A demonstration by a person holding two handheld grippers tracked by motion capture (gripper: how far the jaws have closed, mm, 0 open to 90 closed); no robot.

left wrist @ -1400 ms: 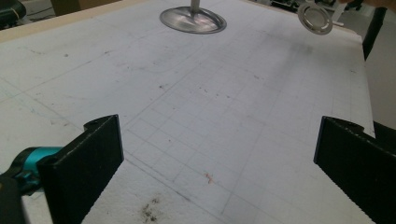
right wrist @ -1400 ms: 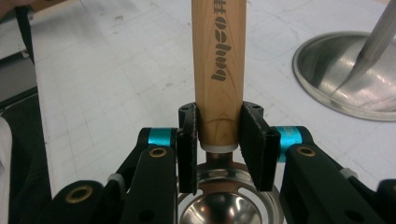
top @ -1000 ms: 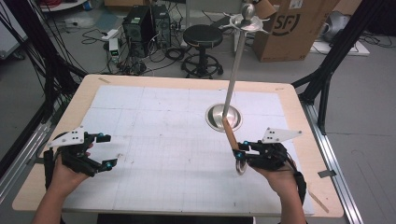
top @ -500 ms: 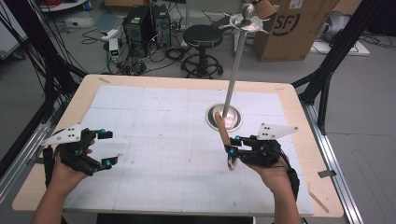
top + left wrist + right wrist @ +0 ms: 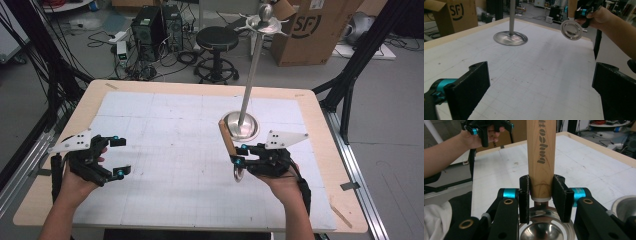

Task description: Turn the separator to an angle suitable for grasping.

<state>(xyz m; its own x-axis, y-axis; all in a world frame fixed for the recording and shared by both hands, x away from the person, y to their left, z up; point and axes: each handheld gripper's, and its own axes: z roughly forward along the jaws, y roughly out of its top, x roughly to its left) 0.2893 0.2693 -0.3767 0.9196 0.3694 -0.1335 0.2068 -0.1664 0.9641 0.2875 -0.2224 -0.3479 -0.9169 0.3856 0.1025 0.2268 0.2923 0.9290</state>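
Note:
My right gripper point(image 5: 239, 154) is shut on the lower end of a utensil's wooden handle point(image 5: 227, 137), just in front of the stand's base. The handle point(image 5: 541, 152) stands up between the jaws, and the round metal head point(image 5: 541, 230) hangs below them. From the left gripper view the metal head point(image 5: 572, 30) shows as a shiny disc held above the table. My left gripper point(image 5: 119, 156) hovers open over the table's left side, and nothing lies between its jaws point(image 5: 541, 90).
A metal stand with a round base point(image 5: 240, 125), a tall pole point(image 5: 252, 75) and a hooked top point(image 5: 267, 17) rises right of centre. A white gridded mat point(image 5: 180, 150) covers the wooden table. Behind the table are a stool point(image 5: 217, 40), a cardboard box point(image 5: 305, 30) and black frame legs.
My right gripper has carried the utensil a little to the left, away from the stand's base. The left gripper has barely shifted and stays open.

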